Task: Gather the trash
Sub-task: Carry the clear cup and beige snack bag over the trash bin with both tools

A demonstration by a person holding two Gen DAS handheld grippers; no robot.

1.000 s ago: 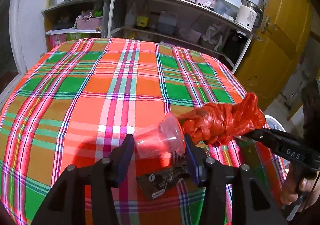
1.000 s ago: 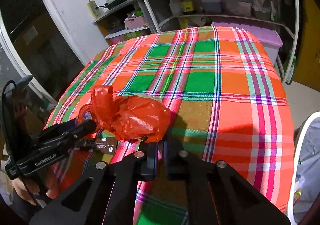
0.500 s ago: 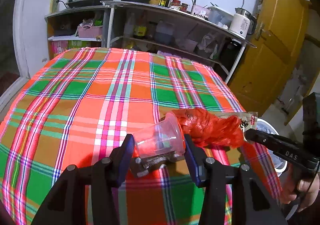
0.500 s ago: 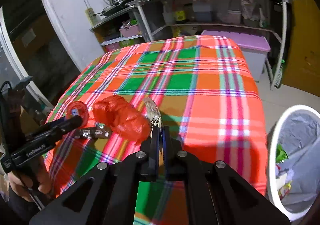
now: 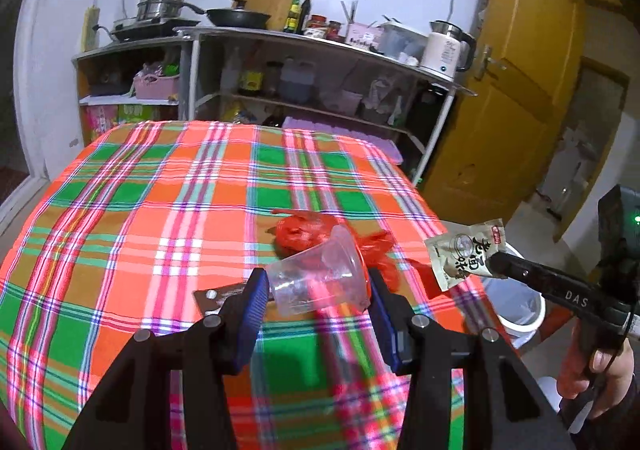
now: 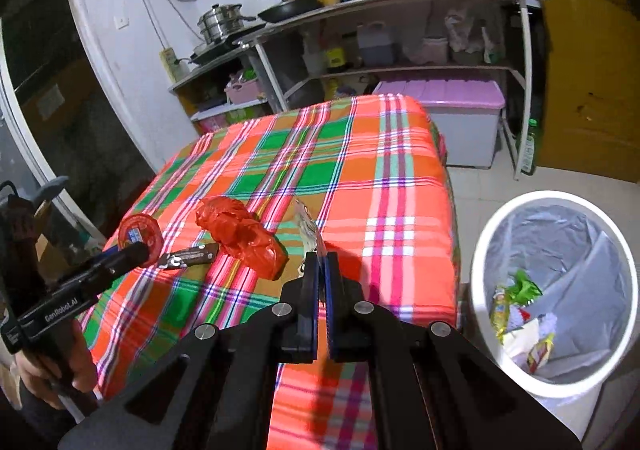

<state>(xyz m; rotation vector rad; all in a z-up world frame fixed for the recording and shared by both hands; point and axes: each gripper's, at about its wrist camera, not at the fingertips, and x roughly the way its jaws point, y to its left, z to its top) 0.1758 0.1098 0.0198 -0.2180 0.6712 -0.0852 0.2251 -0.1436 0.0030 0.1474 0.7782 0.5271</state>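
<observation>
While left tongs clamp it, cup lies sideways.

Both fisheye views bend hard toward the rim — the shelf unit bows and the corners go black. Indoor light is moderate and slightly cool; the plaid cloth on the desk looks oversaturated, almost glowing. Soft shadows fall just beside the red plastic bag. The cloth nearest the lens smears — motion blur. The doorway left of the desk stays dark.
</observation>
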